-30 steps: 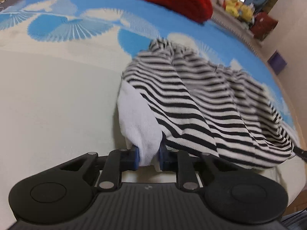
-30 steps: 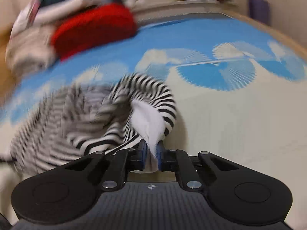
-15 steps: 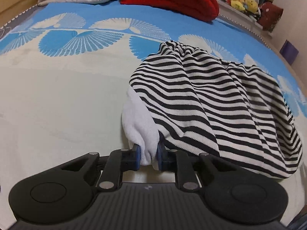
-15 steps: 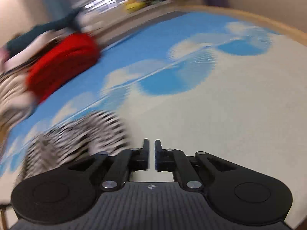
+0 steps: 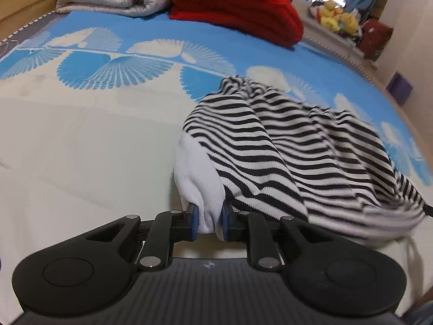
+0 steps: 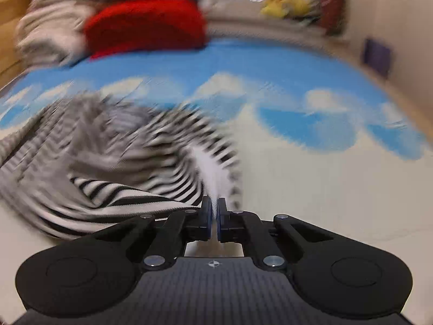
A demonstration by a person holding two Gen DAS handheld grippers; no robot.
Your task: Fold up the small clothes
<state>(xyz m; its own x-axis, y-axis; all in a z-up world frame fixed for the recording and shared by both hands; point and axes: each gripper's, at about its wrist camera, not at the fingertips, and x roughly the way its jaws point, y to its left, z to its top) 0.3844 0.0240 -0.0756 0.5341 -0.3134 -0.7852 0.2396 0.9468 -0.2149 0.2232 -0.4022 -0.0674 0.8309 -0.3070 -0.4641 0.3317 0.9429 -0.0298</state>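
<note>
Garment: striped black-and-white top [image 5: 292, 157] lies bunched on the bed [image 5: 81, 140].
Left gripper [image 5: 209, 223]: fingers pinch its white edge.
Right gripper [image 6: 213, 215]: fingers clamped on another white edge.
Progress: no tidy fold yet; folding remains.

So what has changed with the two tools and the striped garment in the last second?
The right tool let go of the striped garment half a second ago, swung away over the bedspread, then came back and is now shut on its white edge again. The left tool kept its grip on the white cuff throughout, and the garment stayed on the bed.
</note>
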